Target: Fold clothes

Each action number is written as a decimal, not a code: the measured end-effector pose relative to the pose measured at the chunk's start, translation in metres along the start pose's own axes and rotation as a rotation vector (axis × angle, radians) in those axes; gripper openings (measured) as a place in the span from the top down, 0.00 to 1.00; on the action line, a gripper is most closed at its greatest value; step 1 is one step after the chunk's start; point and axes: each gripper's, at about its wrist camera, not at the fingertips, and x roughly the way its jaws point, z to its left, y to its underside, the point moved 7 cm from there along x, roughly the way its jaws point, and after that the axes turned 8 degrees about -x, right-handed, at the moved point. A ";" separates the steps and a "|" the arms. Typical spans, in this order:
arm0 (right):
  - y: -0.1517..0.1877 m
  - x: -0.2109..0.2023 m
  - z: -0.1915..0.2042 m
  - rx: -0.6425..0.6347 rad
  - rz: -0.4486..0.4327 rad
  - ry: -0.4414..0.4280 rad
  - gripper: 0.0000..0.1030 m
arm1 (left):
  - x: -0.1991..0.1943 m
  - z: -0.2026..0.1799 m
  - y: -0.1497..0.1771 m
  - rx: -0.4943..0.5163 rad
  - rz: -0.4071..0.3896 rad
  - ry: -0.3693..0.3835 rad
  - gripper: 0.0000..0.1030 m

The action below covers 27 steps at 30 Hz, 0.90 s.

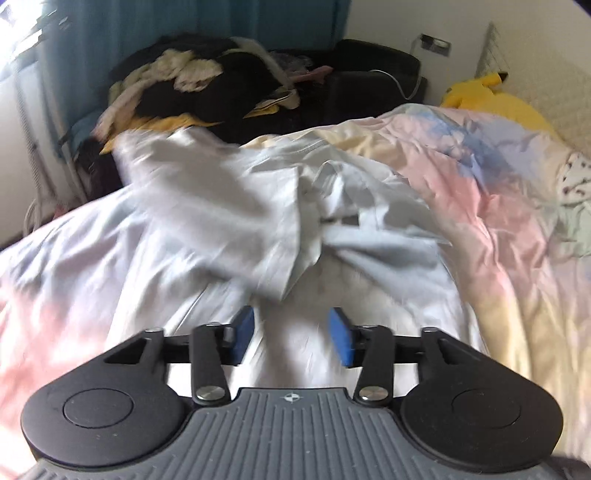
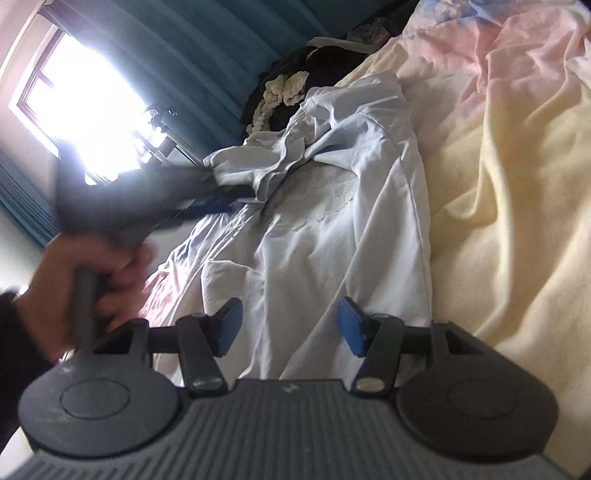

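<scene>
Pale blue shirt [image 1: 236, 206] is lying rumpled across the pastel bedspread [image 1: 498, 206], stretching from the near part of the bed toward its far edge, where a dark heap of clothes [image 1: 207, 85] is piled against the teal curtain [image 1: 184, 22]. In the left wrist view the left gripper [image 1: 291, 336] is hanging just above the shirt's near, flatter part with its blue pads [image 1: 243, 334] standing moderately apart; no cloth is sitting between them, and the bunched folds and loose flap of the garment are lying ahead of the fingertips, toward the far edge. That view is smeared by motion blur, so whether the pads are brushing the fabric beneath cannot be told. In the right wrist view the right gripper [image 2: 290, 326] is also standing with its jaws moderately apart and nothing pinched, the shirt's smooth panel showing through the gap and running away ahead of it. A hand [image 2: 70, 280] in a dark sleeve is gripping the handle of the left gripper at that view's left side, and the tool is reaching across to the crumpled end of the shirt near the bed's edge by the window [image 2: 85, 107]. A yellow plush toy [image 1: 491, 96] is resting at the far right corner of the bed, well apart from the shirt.
</scene>
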 end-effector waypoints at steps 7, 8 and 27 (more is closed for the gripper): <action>-0.004 -0.012 0.013 -0.028 -0.023 -0.012 0.43 | -0.077 0.097 0.071 -0.033 0.116 -0.187 0.36; -0.005 -0.014 0.015 -0.032 -0.029 -0.015 0.43 | -0.084 0.109 0.081 -0.046 0.148 -0.212 0.36; -0.009 -0.032 0.017 -0.023 -0.051 -0.006 0.43 | -0.152 0.043 0.150 0.318 0.211 -0.310 0.97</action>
